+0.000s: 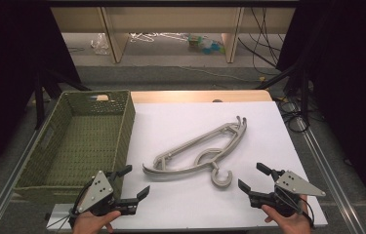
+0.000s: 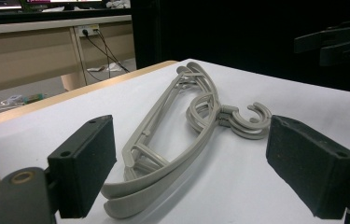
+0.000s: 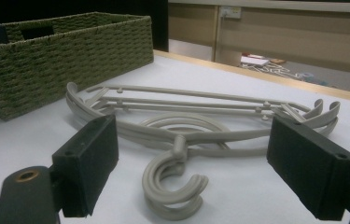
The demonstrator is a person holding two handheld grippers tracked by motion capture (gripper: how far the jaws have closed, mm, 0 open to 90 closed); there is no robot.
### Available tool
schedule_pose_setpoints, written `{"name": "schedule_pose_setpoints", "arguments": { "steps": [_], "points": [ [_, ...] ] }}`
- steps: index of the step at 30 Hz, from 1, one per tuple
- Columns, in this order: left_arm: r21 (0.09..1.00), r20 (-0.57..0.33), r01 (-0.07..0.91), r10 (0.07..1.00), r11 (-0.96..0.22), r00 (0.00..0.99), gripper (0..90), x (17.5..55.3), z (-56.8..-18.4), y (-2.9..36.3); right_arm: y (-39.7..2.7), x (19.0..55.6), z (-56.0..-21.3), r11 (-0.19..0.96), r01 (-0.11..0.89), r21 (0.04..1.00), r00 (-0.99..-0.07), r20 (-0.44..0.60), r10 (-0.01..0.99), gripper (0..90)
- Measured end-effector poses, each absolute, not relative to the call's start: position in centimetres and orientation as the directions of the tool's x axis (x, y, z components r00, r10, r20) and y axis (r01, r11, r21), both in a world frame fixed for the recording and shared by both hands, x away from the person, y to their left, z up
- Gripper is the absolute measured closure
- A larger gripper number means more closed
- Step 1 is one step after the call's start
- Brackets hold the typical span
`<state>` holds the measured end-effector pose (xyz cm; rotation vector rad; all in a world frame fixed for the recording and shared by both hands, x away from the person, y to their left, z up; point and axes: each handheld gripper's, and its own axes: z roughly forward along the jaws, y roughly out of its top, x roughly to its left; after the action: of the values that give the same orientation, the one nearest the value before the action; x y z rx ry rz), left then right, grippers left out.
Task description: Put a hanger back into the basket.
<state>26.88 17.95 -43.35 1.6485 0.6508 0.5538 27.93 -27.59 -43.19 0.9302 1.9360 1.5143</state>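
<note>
Two or three grey hangers (image 1: 197, 151) lie stacked flat mid-table, right of the basket (image 1: 80, 141), hooks (image 1: 221, 178) toward the person. Both grippers, left (image 1: 132, 183) and right (image 1: 252, 177), hover near, jaws spread wide, holding nothing. Hangers look light, rigid, smooth plastic, likely to slide apart. Grasp across the stacked arms beside the hooks, pinching all layers together

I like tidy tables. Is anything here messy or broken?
Nothing looks broken or spilled. The grey hangers lie stacked flat on the white table, slightly askew, beside the green basket. Both grippers hover open, the left gripper and right gripper.
</note>
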Motion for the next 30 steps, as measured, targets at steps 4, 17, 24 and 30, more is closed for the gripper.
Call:
{"name": "schedule_pose_setpoints", "arguments": {
  "steps": [4, 17, 24, 30],
  "points": [
    [0.985, -0.006, 0.121, 0.683, -0.12, 0.73, 15.7, 26.8, -43.4, 17.9, -27.7, 28.0, -43.1, 0.163, 0.219, 0.962, -0.638, 0.015, 0.77, 18.0],
    [0.983, 0.0, 0.123, 0.67, -0.136, 0.742, 15.8, 26.9, -43.5, 17.6, -27.4, 30.5, -43.3, 0.336, 0.199, 0.921, -0.707, -0.103, 0.7, 24.4],
    [0.98, 0.018, 0.117, 0.658, -0.161, 0.753, 15.8, 26.9, -43.6, 17.5, -28.1, 33.2, -42.7, 0.494, 0.155, 0.856, -0.748, -0.225, 0.625, 27.7],
    [0.978, 0.007, 0.131, 0.654, -0.163, 0.756, 15.8, 26.8, -43.7, 17.2, -27.7, 35.9, -42.8, 0.646, 0.126, 0.753, -0.767, -0.34, 0.545, 30.9]
  ]
}}
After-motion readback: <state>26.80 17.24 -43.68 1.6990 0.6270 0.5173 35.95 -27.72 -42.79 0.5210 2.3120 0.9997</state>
